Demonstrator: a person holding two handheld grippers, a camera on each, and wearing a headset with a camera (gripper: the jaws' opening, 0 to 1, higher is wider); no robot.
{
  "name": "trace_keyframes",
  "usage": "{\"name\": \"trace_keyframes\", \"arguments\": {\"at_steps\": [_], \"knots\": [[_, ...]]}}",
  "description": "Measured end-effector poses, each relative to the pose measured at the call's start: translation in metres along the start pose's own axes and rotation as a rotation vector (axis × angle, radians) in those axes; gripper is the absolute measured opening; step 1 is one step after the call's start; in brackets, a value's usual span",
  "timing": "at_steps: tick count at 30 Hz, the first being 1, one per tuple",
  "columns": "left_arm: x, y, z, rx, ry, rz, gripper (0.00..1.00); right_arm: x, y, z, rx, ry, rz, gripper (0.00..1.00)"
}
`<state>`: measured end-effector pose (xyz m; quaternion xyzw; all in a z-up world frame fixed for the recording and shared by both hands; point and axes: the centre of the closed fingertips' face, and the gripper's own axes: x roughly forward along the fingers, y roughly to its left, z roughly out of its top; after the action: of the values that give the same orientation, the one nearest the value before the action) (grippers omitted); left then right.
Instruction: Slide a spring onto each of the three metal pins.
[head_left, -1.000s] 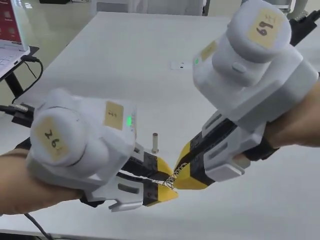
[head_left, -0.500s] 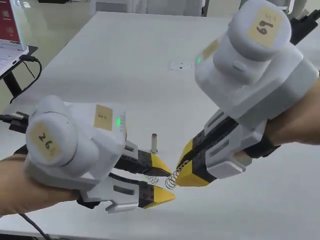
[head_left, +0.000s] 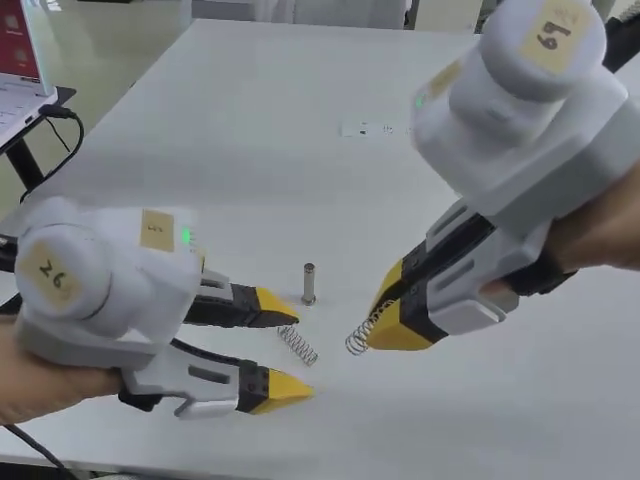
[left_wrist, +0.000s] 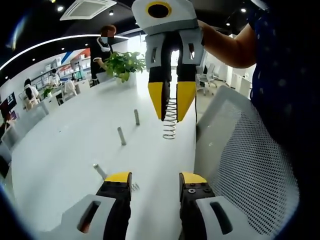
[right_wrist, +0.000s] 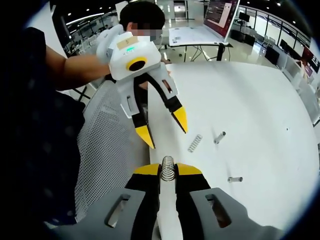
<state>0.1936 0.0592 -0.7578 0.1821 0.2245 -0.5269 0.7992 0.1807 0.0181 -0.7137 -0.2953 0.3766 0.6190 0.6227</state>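
Right gripper (head_left: 383, 325) with spring (head_left: 359, 338) near pin (head_left: 309, 284)

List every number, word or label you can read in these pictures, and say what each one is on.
"69": sticker on the right gripper's cap.
"26": sticker on the left gripper's cap.
Left gripper's side label, right gripper's side label, laptop screen: too blurred to read.

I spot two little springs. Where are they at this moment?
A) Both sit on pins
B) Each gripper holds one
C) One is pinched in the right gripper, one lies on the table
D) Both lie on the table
C: the right gripper is shut on the held spring, and the loose spring lies on the table near a bare pin, with the left gripper open.
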Motion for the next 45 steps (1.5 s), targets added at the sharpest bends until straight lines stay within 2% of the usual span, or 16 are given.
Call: {"name": "trace_keyframes", "arguments": {"at_steps": [4,11,22,25,28,32,40,45], "knots": [[-0.003,0.009,-0.005,-0.026,-0.010,0.037,0.41,-0.002,-0.002,-0.001,0.005,0.004,-0.019,0.08],[-0.009,0.024,-0.014,-0.093,-0.052,0.093,0.48,-0.008,-0.012,-0.006,0.027,0.005,-0.052,0.08],[-0.013,0.038,-0.026,-0.157,-0.110,0.170,0.57,-0.030,-0.050,-0.017,0.085,0.006,-0.139,0.08],[-0.014,0.040,-0.028,-0.182,-0.123,0.179,0.59,-0.035,-0.060,-0.020,0.111,-0.001,-0.154,0.08],[-0.014,0.041,-0.029,-0.192,-0.141,0.187,0.62,-0.041,-0.074,-0.025,0.136,0.004,-0.189,0.08],[-0.014,0.042,-0.030,-0.203,-0.148,0.191,0.64,-0.045,-0.085,-0.029,0.159,0.009,-0.202,0.08],[-0.012,0.040,-0.028,-0.210,-0.160,0.193,0.67,-0.043,-0.109,-0.037,0.176,0.062,-0.231,0.08],[-0.012,0.040,-0.025,-0.225,-0.178,0.199,0.70,-0.036,-0.124,-0.046,0.177,0.124,-0.236,0.08]]}}
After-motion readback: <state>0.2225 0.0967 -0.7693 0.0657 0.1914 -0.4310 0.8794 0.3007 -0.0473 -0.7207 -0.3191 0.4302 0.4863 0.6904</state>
